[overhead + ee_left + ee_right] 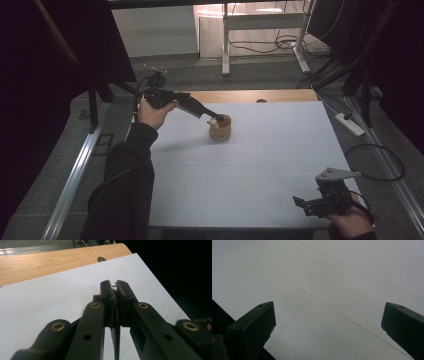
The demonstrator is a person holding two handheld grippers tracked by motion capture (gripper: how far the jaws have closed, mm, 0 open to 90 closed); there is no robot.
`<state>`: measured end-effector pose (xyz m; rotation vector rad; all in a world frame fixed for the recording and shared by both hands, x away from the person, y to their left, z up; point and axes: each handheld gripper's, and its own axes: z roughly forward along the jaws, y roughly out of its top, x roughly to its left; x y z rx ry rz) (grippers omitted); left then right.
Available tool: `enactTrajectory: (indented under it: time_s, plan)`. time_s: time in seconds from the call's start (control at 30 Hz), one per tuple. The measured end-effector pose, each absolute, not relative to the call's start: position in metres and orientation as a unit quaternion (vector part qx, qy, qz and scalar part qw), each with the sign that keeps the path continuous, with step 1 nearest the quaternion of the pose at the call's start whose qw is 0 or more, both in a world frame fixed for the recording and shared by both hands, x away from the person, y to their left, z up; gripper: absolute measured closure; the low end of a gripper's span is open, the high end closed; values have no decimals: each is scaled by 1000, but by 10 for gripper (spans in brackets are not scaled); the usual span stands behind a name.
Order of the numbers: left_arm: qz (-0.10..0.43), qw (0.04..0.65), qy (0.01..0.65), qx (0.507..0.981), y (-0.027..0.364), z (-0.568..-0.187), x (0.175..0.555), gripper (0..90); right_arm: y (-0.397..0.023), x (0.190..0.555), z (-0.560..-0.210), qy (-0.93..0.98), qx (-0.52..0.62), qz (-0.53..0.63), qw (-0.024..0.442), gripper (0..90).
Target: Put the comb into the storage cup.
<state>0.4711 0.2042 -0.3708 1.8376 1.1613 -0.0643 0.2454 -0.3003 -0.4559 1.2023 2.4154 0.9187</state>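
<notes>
One small round tan wooden pot [220, 128], standing upright on the white sheet [260, 165] that covers the desk, toward its far left part. Contents hidden by the jaw tips; a pale bit shows at the rim, too small to identify.

One left hand-held gripper [216, 119], reaching in from the left with its jaws drawn together at the pot's mouth. In the left gripper view the same left hand-held gripper [114, 287] has its jaws nearly meeting on something thin, which cannot be made out.

One right hand-held gripper [299, 203], near the front right corner of the sheet, well apart from the pot, jaws spread wide with nothing between them; the right gripper view looks on bare sheet [324, 277].

One strip of bare light wood desk [240, 95] beyond the sheet.

Progress, as judged: work at the pot's mouth is under way; whether an item is going in or coming out cannot be told, so the remainder is unsettled.
</notes>
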Motion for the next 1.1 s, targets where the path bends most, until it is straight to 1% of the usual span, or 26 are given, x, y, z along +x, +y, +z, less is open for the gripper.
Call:
enactTrajectory:
  time_s: [1.1]
  plan:
    - [-24,446,479,756,185,-390,480,838,-300,246,-456,841,415,317,143,0]
